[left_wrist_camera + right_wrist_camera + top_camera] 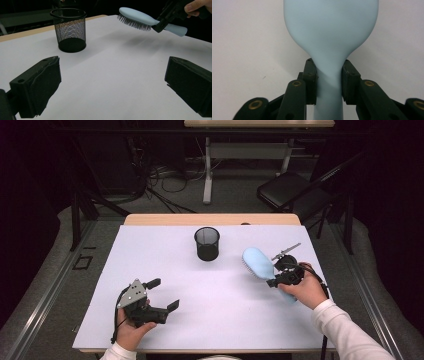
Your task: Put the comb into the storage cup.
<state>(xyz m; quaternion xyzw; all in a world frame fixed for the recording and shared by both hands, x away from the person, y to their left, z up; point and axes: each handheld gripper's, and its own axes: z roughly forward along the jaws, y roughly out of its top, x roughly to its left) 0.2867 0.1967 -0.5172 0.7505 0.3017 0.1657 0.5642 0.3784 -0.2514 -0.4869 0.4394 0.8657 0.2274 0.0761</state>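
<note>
Black mesh cup [207, 244] stands left of the raised hairbrush [258, 262].

Both tongs black: left tongs [162, 295] carry grey triangular plate, black cable; right tongs [328, 82] show brass rivets. White sleeves [345, 332].

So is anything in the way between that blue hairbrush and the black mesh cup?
Nothing visible. The right gripper holds the hairbrush by its handle above the table, and the stretch to the mesh cup is bare.
</note>
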